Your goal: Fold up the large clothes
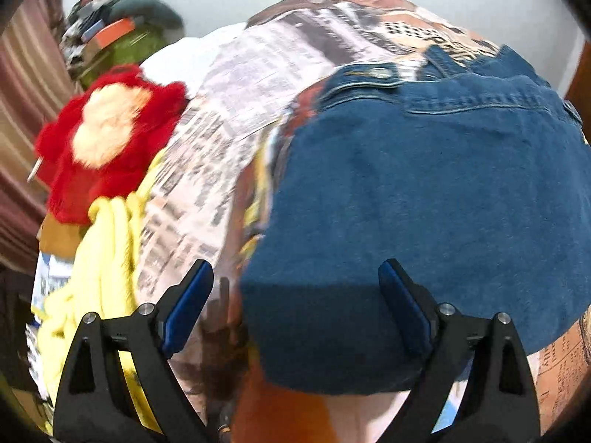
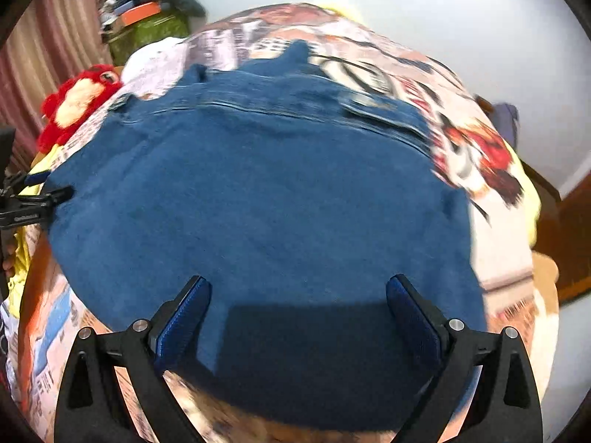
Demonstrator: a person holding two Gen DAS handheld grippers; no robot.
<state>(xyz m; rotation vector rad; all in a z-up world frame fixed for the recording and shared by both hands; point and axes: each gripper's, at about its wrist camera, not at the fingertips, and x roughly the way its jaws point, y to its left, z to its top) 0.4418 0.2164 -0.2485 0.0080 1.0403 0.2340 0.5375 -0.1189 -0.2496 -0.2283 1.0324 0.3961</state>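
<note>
A blue denim garment point(image 1: 424, 192) lies spread flat on a newspaper-print bed sheet point(image 1: 221, 118); its waistband and a metal button are at the far edge. It fills the middle of the right wrist view point(image 2: 258, 203). My left gripper point(image 1: 295, 295) is open and empty, hovering over the garment's near left edge. My right gripper point(image 2: 297, 310) is open and empty over the garment's near edge. The left gripper's black frame point(image 2: 29, 206) shows at the left edge of the right wrist view, beside the garment's left side.
A red and cream plush toy point(image 1: 107, 136) and yellow cloth point(image 1: 103, 258) lie left of the garment. A green box point(image 1: 122, 51) with piled items stands at the back left, by a striped curtain point(image 1: 22, 85). A brown wooden edge point(image 2: 576, 240) is at right.
</note>
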